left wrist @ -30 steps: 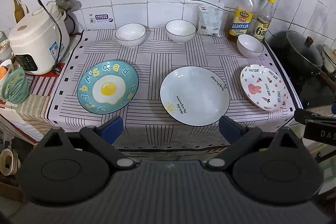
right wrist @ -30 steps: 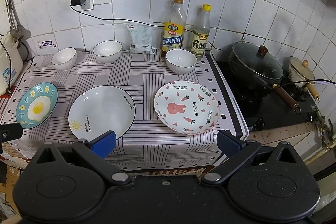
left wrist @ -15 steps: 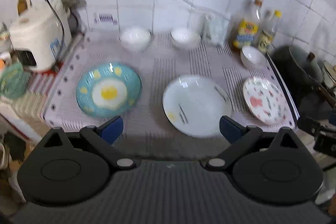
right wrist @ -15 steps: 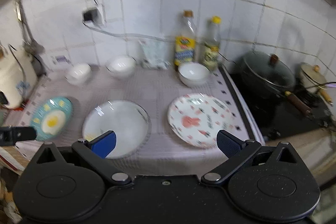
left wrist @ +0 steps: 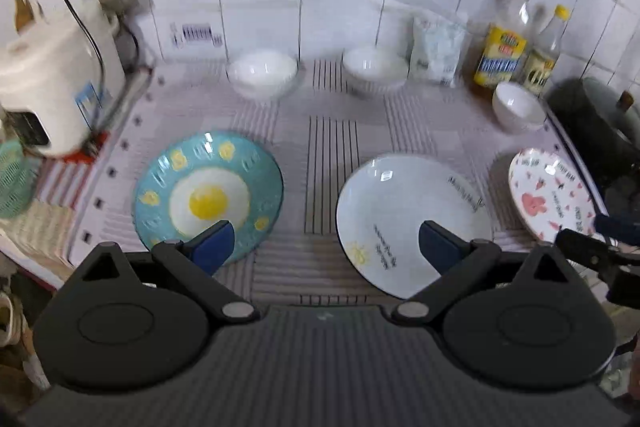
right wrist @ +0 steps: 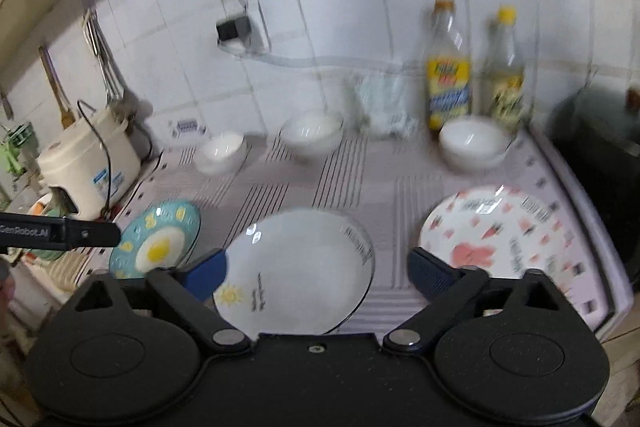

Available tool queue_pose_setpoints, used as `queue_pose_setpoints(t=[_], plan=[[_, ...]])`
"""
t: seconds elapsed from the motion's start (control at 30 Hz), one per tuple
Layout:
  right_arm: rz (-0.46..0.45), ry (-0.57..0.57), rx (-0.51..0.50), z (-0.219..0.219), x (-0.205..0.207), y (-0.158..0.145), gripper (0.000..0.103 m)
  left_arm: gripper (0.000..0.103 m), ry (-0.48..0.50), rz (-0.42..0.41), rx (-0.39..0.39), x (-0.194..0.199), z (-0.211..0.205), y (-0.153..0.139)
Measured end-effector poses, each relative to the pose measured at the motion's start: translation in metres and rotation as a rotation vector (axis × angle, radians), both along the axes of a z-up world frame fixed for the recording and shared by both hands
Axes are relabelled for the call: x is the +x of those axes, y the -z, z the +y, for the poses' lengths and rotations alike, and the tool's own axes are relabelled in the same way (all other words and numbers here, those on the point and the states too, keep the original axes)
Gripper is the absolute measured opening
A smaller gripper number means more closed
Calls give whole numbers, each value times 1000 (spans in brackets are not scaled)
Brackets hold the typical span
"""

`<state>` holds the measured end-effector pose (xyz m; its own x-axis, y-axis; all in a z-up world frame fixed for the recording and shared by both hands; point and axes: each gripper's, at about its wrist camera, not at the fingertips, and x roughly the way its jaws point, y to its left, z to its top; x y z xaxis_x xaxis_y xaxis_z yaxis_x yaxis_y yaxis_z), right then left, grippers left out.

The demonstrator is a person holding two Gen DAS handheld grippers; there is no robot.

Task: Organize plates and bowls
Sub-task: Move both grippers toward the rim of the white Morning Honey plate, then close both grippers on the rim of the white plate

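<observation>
Striped cloth held three plates apart, bowls behind. Left gripper spread, empty; right gripper, jaws just narrowing, empty above white plate. Risk: glazed rim slipping from pads.

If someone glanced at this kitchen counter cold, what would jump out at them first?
Probably the teal fried-egg plate at the left of the striped cloth, then the white sun plate mid-counter and the pink bunny plate on the right. Three white bowls line the back, near two yellow-capped bottles.

White rice cooker, two oil bottles, dark lidded pot, striped tablecloth.
</observation>
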<state>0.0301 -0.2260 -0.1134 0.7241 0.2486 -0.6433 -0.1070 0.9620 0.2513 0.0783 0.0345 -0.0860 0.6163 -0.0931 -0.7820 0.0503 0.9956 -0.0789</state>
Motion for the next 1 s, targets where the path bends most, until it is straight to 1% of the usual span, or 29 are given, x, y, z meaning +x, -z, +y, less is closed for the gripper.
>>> queue_pose_setpoints(t=[0.07,0.13,0.23,0.3,0.33,0.4,0.5,0.57,0.6,0.63,0.67,0.7,0.73,0.8,0.87,0.9,0.93,0.97,1.0], plan=[[58,7,24,-2,14,20,91,100,0,96,-16,16,-1,17],[118,29,22,-2,23,38,92,100,15,156,-29,26,-3,30],[168,35,43,-3,35,60,91,99,26,174,-3,37,-10,50],[186,35,49,-4,41,72,91,98,34,192,-7,45,-14,66],[202,31,55,-5,45,79,91,97,23,203,-2,50,-16,74],[247,38,58,-3,53,86,91,97,26,207,13,57,-20,87],[258,33,56,1,58,93,91,97,47,216,20,66,-23,99],[270,27,69,3,61,100,82,97,61,224,5,71,-24,107],[275,24,74,2,64,105,73,95,60,226,3,73,-24,110],[279,26,77,2,66,108,65,89,61,229,2,76,-23,115],[281,33,80,2,67,113,61,87,75,229,-9,78,-23,119],[283,40,84,2,69,115,53,85,85,229,-36,80,-20,123],[292,54,89,1,70,116,50,84,75,240,-61,82,-18,126],[295,75,119,-3,72,115,50,80,55,275,-97,86,-13,130],[286,94,158,-7,73,113,50,79,53,284,-123,89,-11,131],[283,99,166,-9,73,113,50,74,61,289,-127,91,-11,132],[271,104,171,-11,72,113,49,67,69,293,-127,93,-12,134],[262,108,170,-12,71,113,48,63,76,298,-128,95,-12,135],[256,110,163,-12,70,114,43,55,84,306,-127,98,-12,137]])
